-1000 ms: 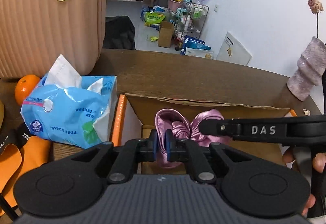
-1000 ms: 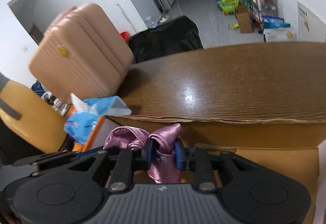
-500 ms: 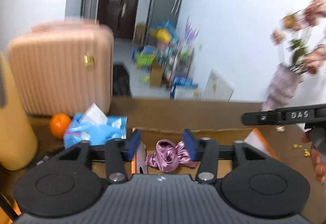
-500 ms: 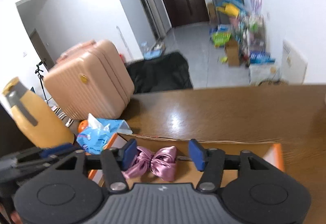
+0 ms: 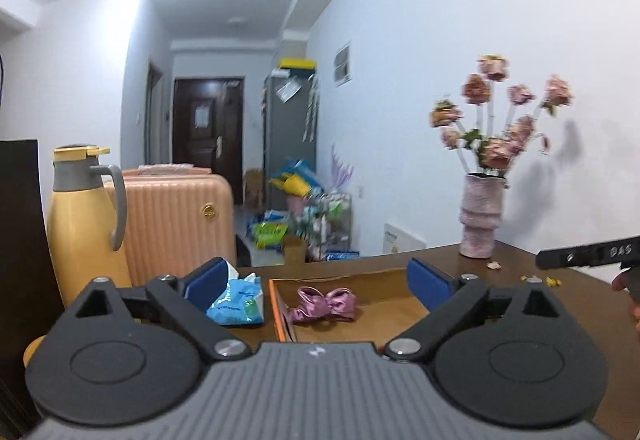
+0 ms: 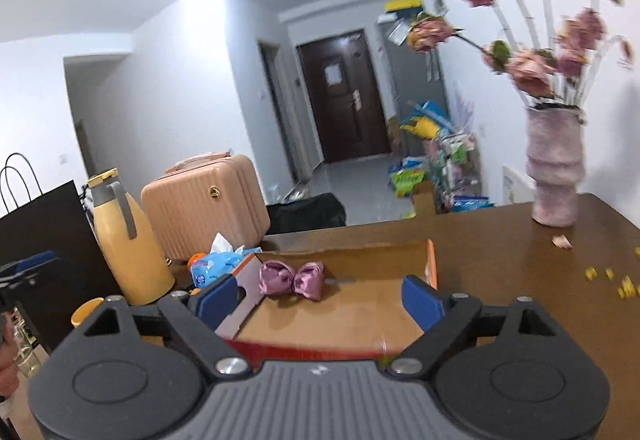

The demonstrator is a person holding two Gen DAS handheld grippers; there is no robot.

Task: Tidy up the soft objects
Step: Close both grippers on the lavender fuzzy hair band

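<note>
Lying loose in the box (image 6: 430, 260), the bow (image 6: 291, 279) sits at about 10 o'clock on the cardboard floor, close to the left wall and touching neither tool. Both hand-held grippers are spread wide and hold nothing: the left hand-held gripper (image 5: 316, 280) frames the bow between its blue pads, and the right hand-held gripper (image 6: 320, 298) hangs over the near edge of the box.

Risks, as I judge them: the satin looks slippery and light, so a pinch on one loop could pull the bow out of shape or let it slide free. The box wall is thin and torn along the far rim, so a pad catching it could drag the whole box across the desk (image 6: 520, 260). At 1 o'clock a vase (image 6: 554, 176) of tall flowers stands on the desk, and a wide swing of the right arm could tip it. The tissues (image 5: 236, 300) just left of the box, at 9 o'clock, could get nudged toward the flask (image 5: 86, 224).

Writing: "DAS" is readable on the right tool's black bar in the left view. Print on the tissue pack is too blurred to read.
</note>
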